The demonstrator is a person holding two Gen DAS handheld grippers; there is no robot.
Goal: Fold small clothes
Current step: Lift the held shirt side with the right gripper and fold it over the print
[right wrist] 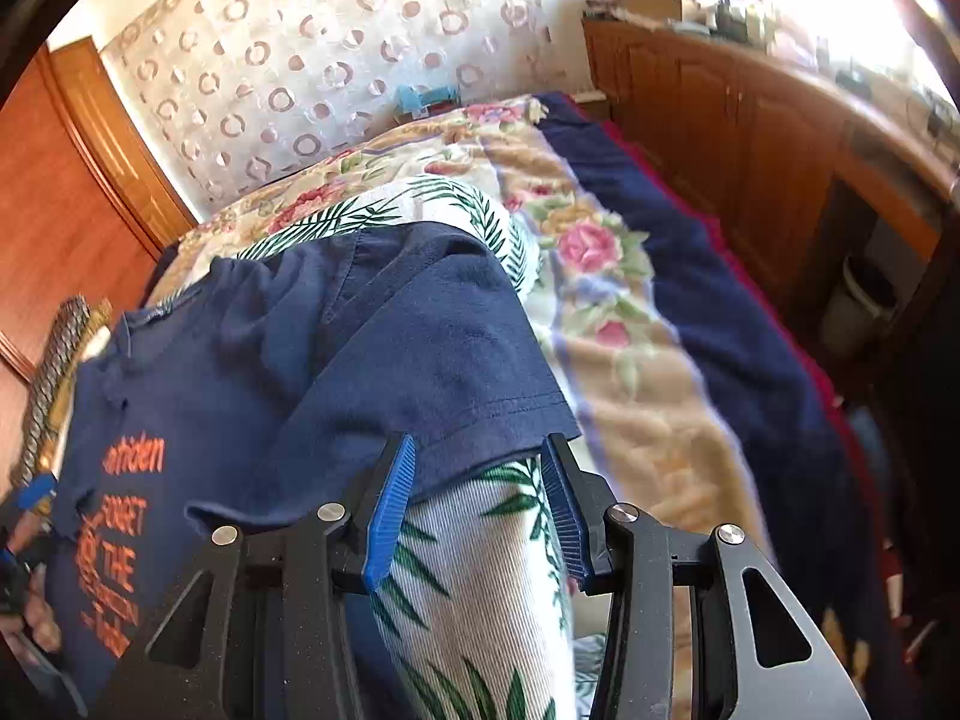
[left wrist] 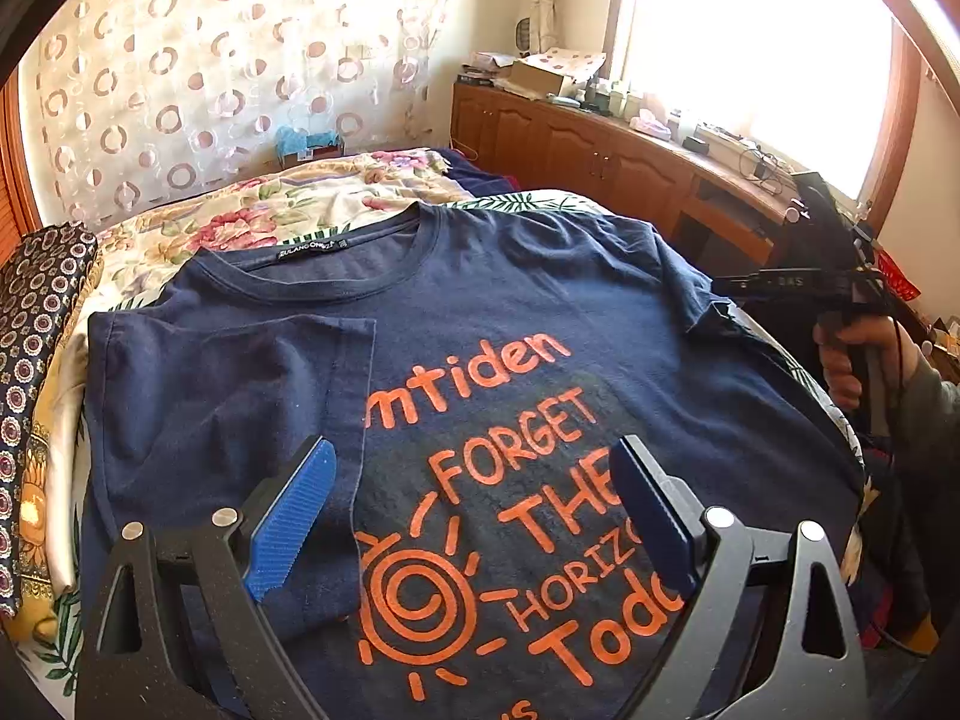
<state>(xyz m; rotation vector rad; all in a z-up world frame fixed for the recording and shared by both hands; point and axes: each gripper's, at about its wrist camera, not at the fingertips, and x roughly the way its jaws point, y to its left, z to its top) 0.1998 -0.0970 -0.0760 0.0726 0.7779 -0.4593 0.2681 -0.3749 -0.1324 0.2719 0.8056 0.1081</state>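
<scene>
Navy T-shirt lies face up on the leaf-print sheet of the bed, its left sleeve folded in over the chest. Left gripper hangs tilted down above the orange print, jaws wide apart, nothing between them. Right gripper tilts down at the right sleeve hem, jaws parted, pads clear of the cloth. A hand grips its handle at the bed's edge.

Floral bedspread, wood cabinets (cluttered), patterned curtain.
</scene>
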